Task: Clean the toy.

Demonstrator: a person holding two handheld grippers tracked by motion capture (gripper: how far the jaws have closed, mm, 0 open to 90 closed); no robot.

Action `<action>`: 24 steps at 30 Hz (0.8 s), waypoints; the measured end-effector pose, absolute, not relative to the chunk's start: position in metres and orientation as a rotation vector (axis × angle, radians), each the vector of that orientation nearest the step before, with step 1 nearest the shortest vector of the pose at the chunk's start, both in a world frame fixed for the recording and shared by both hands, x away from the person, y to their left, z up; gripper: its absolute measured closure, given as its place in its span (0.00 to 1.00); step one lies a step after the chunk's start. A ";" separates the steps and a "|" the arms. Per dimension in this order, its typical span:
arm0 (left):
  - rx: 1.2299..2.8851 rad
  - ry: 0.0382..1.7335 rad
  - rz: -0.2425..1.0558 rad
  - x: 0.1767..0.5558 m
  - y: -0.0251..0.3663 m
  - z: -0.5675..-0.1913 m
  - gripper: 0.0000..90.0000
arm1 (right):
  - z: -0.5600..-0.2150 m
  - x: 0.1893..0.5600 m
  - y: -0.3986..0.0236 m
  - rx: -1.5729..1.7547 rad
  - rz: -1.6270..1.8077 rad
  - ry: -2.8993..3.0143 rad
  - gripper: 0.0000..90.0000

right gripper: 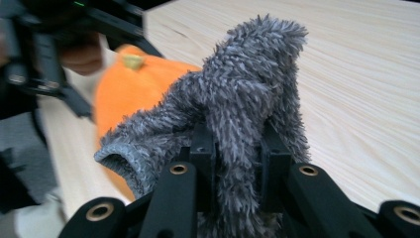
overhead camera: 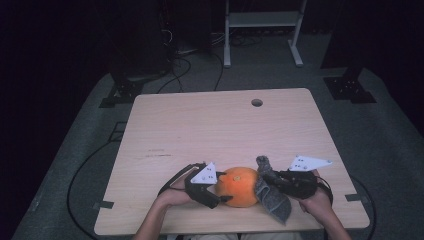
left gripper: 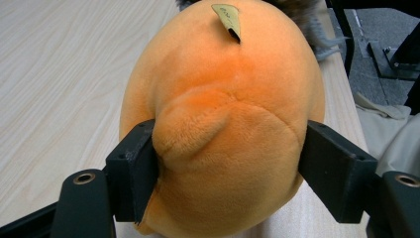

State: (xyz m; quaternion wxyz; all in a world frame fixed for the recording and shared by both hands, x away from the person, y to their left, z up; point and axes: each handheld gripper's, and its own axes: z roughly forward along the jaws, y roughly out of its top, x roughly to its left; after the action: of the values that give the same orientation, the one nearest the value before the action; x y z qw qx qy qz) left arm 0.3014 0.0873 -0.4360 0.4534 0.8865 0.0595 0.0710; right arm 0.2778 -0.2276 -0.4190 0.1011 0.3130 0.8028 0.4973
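Pale wooden table (overhead camera: pixel 210 130) on grey carpet (overhead camera: pixel 385 130).

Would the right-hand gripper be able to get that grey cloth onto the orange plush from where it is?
Probably yes: the right gripper, shut on the grey cloth, sits right beside the orange plush, which the left gripper clamps steady, with nothing between them.

a: any readable text?
b: none. small tag (left gripper: pixel 227 17) on the orange plush (left gripper: pixel 223 124) has marks, too blurred to read. faint dark marks (overhead camera: pixel 157 154) on the table (overhead camera: pixel 200 120), illegible too.
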 end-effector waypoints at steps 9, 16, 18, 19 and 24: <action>2.190 0.141 0.191 0.300 0.083 -0.435 0.30 | -0.429 0.284 -0.230 0.953 1.333 2.412 0.81; 2.189 0.132 0.213 0.297 0.076 -0.434 0.29 | -0.403 0.267 -0.207 0.775 1.484 2.373 0.81; 2.186 0.136 0.209 0.297 0.076 -0.435 0.29 | -0.410 0.268 -0.202 0.767 1.436 2.392 0.81; 2.181 0.139 0.207 0.297 0.076 -0.434 0.29 | -0.414 0.270 -0.205 0.782 1.427 2.392 0.81; 2.158 0.163 0.198 0.297 0.074 -0.435 0.29 | -0.419 0.275 -0.220 0.882 1.344 2.364 0.81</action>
State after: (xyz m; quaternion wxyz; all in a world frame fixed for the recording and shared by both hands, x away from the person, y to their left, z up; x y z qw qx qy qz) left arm 0.2974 0.0744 -0.4345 0.4653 0.8790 0.0665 0.0806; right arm 0.2750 -0.2202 -0.4187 0.1408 0.3053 0.8187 0.4655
